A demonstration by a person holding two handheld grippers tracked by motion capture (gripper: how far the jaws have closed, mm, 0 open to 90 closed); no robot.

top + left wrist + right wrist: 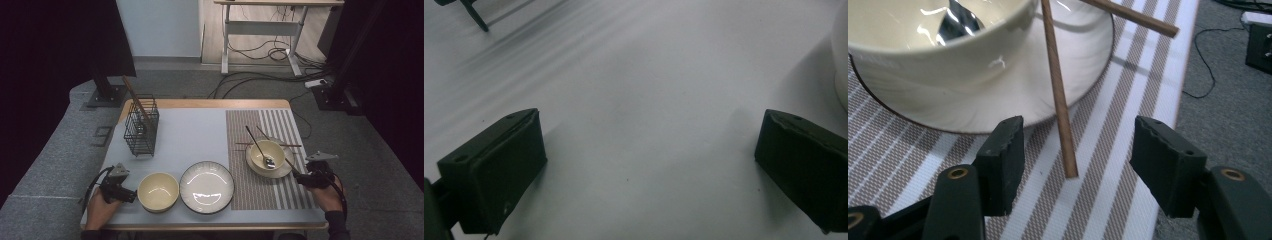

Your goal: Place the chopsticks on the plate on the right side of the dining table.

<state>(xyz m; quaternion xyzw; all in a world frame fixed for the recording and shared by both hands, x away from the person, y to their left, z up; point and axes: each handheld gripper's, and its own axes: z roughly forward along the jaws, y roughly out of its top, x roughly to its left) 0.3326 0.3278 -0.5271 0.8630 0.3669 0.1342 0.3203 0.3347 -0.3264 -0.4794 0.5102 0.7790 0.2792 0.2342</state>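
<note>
On the striped mat at the right, the right gripper (1075,160) has its jaws apart around the near end of a chopstick (1057,90) leaning on the bowl (973,65) — not yet pinched, so the pickup seems barely begun. Left gripper (649,165) rests open over the bare table (639,75). No writing is legible.

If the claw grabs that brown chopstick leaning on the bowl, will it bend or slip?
The chopstick looks like stiff wood, so probably no bending. It is thin and round, so it may roll or slip between the right claw, whose jaws stand open around its tip.
</note>
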